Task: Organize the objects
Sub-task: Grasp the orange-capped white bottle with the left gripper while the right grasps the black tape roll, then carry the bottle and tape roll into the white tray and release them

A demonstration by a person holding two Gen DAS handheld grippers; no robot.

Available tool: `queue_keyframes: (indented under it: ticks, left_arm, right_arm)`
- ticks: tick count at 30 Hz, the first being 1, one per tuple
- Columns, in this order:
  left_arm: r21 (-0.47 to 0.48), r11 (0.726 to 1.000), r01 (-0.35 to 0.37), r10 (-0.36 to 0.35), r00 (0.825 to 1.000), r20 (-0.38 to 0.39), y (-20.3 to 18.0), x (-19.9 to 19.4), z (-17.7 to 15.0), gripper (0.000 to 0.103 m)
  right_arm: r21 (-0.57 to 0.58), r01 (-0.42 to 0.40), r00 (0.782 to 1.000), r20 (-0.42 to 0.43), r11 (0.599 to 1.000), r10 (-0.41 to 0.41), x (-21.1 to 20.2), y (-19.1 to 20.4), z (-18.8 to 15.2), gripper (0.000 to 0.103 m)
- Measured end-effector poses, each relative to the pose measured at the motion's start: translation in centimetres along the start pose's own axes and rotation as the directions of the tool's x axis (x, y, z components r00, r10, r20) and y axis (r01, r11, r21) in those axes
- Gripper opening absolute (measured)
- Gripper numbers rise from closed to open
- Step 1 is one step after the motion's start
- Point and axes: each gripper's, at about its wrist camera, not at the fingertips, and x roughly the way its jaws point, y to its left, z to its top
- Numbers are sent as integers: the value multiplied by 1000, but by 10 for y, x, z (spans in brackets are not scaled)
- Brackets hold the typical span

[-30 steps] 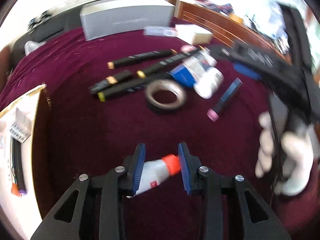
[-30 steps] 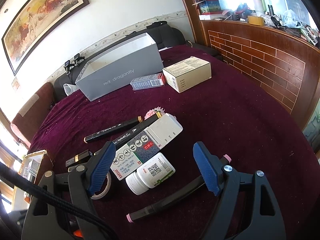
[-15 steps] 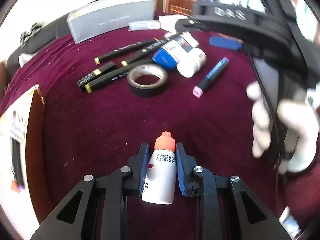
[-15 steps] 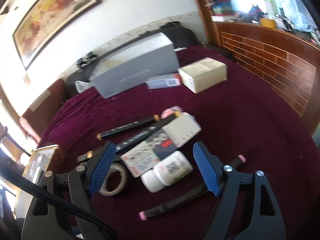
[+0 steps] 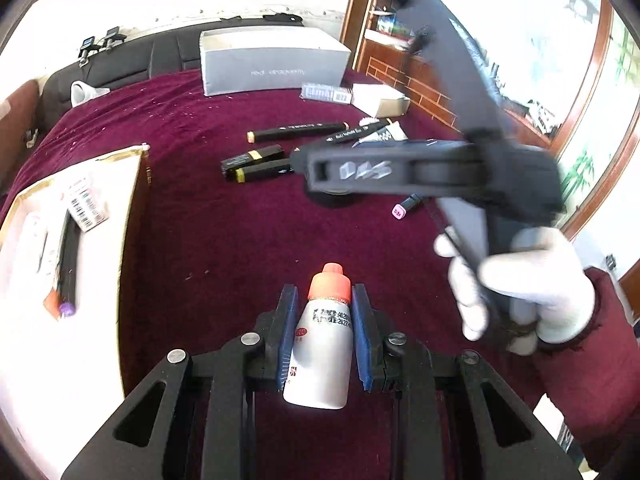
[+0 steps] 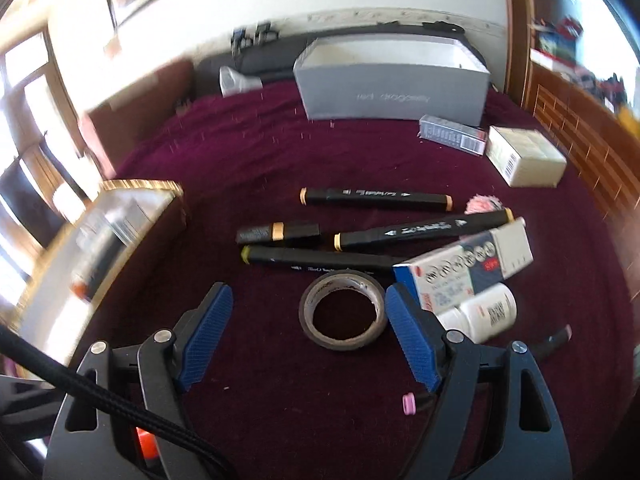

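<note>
A small white plastic bottle with an orange cap (image 5: pixel 324 332) was clamped upright between the blue pads of the left gripper (image 5: pixel 325 334), above the dark red velvet cloth (image 5: pixel 224 248). To its left lay a gold-edged white tray (image 5: pixel 132 184) in which a black marker with a purple end (image 5: pixel 67 268) and a barcoded packet were already seen. The right gripper (image 6: pixel 308 336), gripped by a white-gloved hand (image 5: pixel 520 284), was closing with nothing pressed between its pads; a roll of dark tape (image 6: pixel 343 314) lay flat just beyond and between the fingers. Around the roll, three long black markers (image 6: pixel 376 199), a shorter black tube with a gold band (image 6: pixel 278 233), a blue-and-white carton (image 6: pixel 464 268) and a white pill bottle (image 6: pixel 478 318) were crowded closely together. A pink-capped marker (image 6: pixel 409 404) was partly hidden under the right finger. A grey open box (image 6: pixel 394 94) stood at the far edge of the cloth, with two smaller cartons near it.
</note>
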Motion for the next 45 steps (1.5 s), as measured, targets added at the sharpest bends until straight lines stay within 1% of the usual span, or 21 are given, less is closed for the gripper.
queue_keyframes:
  ticks: [1,2,3,4,6,8,10,11,12,16,23,29,33,36,39,42,45]
  left_arm:
    - [-11,1000,0,1,1000,6,4,-3,-2,22]
    - [-24,1000,4,-4,1000,9,8,-6,-4,22]
    - [-35,999,9,-9,1000,12,12,-9,-5,22]
    - [-46,999,12,-11,1000,16,17,-11,-7,22]
    - [-68,998,12,-11,1000,24,25,-15,-10,22]
    - [-93,996,13,-10,999,30,35,-18,-13,22]
    - [-121,993,14,-10,999,34,43,-17,-13,22]
    - [-135,991,17,-13,999,34,47,-17,-14,22]
    - [-144,989,19,-14,999,34,49,-17,-16,22]
    - [-164,986,24,-19,999,35,56,-17,-19,22]
    - [-173,985,24,-17,999,44,58,-23,-26,22]
    - [-174,985,15,-3,998,69,55,-40,-31,22]
    - [-176,984,2,15,995,96,58,-56,-37,22]
    - [-192,981,-20,44,992,121,66,-73,-43,22]
    - [-224,973,-55,89,986,144,83,-88,-48,22]
    - [-263,960,-97,142,977,159,104,-103,-51,22]
    - [-285,945,-158,210,965,160,127,-114,-54,22]
  right_arm:
    - [-18,11,1000,-22,1000,-12,6,3,1,63]
    - [-29,16,999,-51,999,-17,15,5,1,57]
    - [-33,17,997,-77,999,-19,21,5,1,49]
    - [-38,19,994,-104,999,-23,28,5,1,46]
    - [-52,60,990,-128,997,-67,38,6,1,45]
    - [-46,79,986,-142,996,-85,44,4,-1,39]
    - [-36,103,983,-148,994,-107,47,2,-2,20]
    - [-39,120,982,-143,992,-124,46,3,-3,17]
    - [-37,127,981,-142,991,-131,45,4,-3,9]
    - [-3,113,985,-130,994,-112,37,6,-5,8]
    - [36,63,995,-84,997,-60,6,14,-17,8]
    - [10,4,998,-64,1000,-3,-21,37,-27,9]
    - [-10,-42,998,-49,999,42,-36,56,-27,9]
    - [-20,-82,996,-39,996,81,-44,72,-27,9]
    - [-46,-112,993,-29,993,111,-51,93,-26,9]
    - [-70,-150,988,-33,986,148,-53,115,-25,9]
    - [-100,-198,980,-44,975,194,-50,142,-22,9]
